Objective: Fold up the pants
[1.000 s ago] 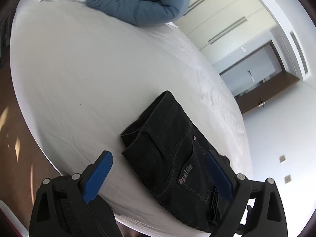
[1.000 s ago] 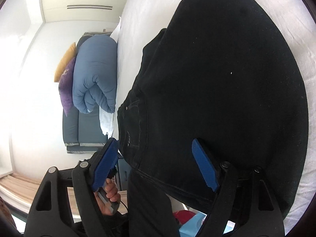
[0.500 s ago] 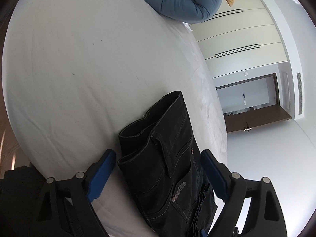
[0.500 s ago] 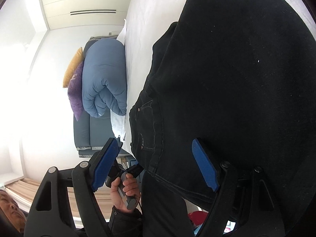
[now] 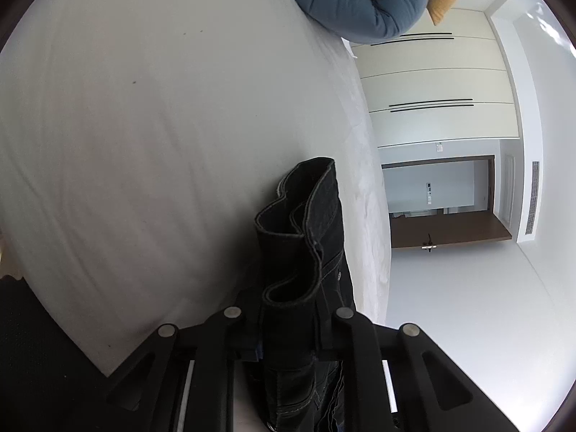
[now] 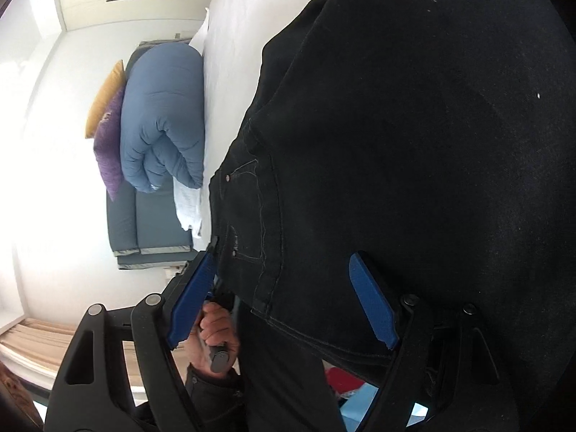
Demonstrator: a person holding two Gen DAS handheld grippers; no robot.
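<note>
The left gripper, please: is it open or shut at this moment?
Shut: the left gripper has just closed on the pants' bunched waistband.

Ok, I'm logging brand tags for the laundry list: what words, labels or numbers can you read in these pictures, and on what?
None can be read.
Pants: seams and a rivet show, but no lettered patch in either view.
Left gripper, shut on the pants' bunched waistband: no marking shows.
Right gripper, open: plain blue pads, no marking.
Wall plates beyond the doorway: too small to read.
Duvet: a pale mark near its lower edge, too blurred to read.
</note>
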